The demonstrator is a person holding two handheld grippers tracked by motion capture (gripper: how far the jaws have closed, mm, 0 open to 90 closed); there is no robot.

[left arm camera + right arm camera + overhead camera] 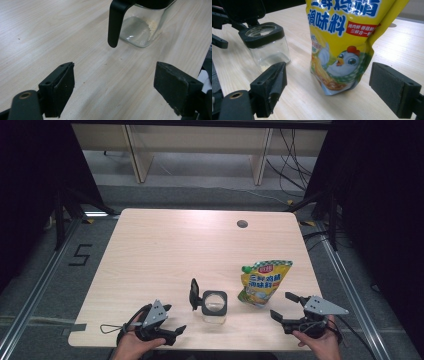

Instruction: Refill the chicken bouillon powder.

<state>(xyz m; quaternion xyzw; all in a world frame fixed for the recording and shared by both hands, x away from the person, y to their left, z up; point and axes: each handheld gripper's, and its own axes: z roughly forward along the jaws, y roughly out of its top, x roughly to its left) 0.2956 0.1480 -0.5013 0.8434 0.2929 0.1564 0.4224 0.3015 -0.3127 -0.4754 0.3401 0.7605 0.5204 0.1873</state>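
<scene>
The yellow stand-up seasoning pouch with a green screw cap and a cartoon chicken on its front is standing on the right half of the pale wooden table, leaning a little, its printed face turned toward the near edge. It is probably being left upright so that a grip can take it around the body without spilling. Just to its left, the small square clear glass jar with a black collar is sitting with its black flip lid swung up and open, which suggests the jar is waiting to receive the pouch's contents; a trace of pale powder is already lying in its bottom corner.

The right gripper is hovering near the pouch's lower right, jaws spread wide and holding nothing; in the right gripper view the pouch is sitting between and beyond the pads, apart from both. The left gripper is resting low at the near left of the jar, also wide open and empty, seemingly ready to steady the jar.

The pouch's cap and top are being cut off in the right gripper view, and the jar's upper part is being cropped in the left gripper view. Whether the pouch is sealed or already opened is hard to tell. A small dark round hole is showing in the far part of the table.
</scene>
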